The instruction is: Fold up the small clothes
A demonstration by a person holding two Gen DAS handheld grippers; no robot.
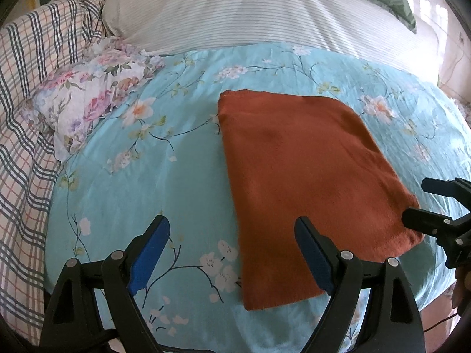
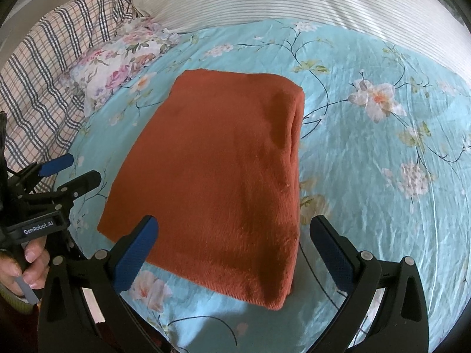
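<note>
Left tool (image 1: 232,253) and right tool (image 2: 234,251) both spread wide, empty, bases cut off, above folded rust cloth (image 2: 217,176)

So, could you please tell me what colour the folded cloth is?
Plain rust orange, no pattern; the folded cloth shows best in the right wrist view.

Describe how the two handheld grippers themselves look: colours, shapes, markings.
Both the left gripper and right gripper are black plastic frames with silver pivot rivets and two tapering fingers lined with blue pads. The left unit's body carries white "GenRobot.AI" lettering. A bare hand grips it; no sleeve is visible.
</note>
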